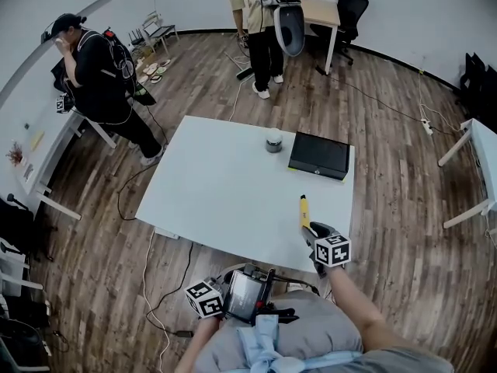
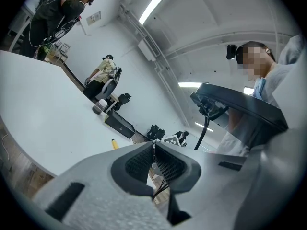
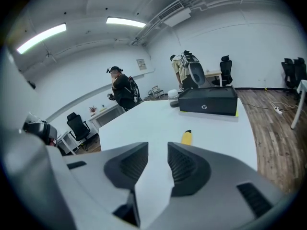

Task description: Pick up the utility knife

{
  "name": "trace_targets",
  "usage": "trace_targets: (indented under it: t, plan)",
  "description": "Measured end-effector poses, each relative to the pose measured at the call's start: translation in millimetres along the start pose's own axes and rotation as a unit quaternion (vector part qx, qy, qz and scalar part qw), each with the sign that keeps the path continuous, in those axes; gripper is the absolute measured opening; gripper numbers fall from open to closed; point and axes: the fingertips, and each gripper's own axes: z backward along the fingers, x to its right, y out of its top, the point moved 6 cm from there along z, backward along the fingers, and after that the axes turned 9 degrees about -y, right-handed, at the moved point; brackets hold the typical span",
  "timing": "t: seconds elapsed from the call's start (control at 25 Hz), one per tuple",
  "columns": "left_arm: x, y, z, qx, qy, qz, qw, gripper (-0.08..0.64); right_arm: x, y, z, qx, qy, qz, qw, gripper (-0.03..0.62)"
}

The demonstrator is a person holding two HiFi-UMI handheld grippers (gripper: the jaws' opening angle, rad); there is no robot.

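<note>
The utility knife (image 1: 304, 210) is yellow with a dark tip and lies flat on the white table (image 1: 225, 193) near its front right edge. My right gripper (image 1: 314, 231) is just behind the knife's near end, tilted down at the table. In the right gripper view its jaws (image 3: 157, 162) stand apart with only bare tabletop between them, and the knife (image 3: 186, 137) lies a little ahead and to the right. My left gripper (image 1: 206, 298) is held low by my lap, off the table, with its pads (image 2: 144, 161) together on nothing.
A black box (image 1: 319, 155) and a small grey jar (image 1: 273, 141) sit at the table's far side. A device (image 1: 247, 294) hangs at my chest. Two people stand beyond the table, with a desk, chairs and floor cables around.
</note>
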Motion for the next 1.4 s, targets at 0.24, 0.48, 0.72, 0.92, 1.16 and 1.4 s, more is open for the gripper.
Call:
trace_targets:
  t: [0.24,0.48,0.72,0.92,1.16,1.4]
  plan:
    - [-4,4,-5,-0.003,-0.001,0.001,1.0,0.018,3,3,-8,-0.005,-0.004,-0.002,1.0,0.129]
    - [-5,3,-4,-0.011,-0.003,0.0,0.9999,0.019,4,3,-14,-0.012,-0.01,-0.006,1.0,0.138]
    - [6,13,-12,-0.012,-0.004,0.005,0.9999,0.018,8,3,-23,-0.02,-0.014,-0.01,1.0,0.143]
    - [11,16,-14,-0.017,-0.003,0.008,0.9998,0.019,9,0,-30,-0.033,-0.019,-0.01,0.999,0.147]
    - [4,5,-14,-0.024,-0.001,0.004,0.9997,0.018,20,-2,-39,-0.054,-0.033,-0.007,0.998,0.149]
    - [7,3,-18,-0.024,0.004,0.011,0.9996,0.019,33,-7,-50,-0.078,-0.052,-0.013,0.996,0.149]
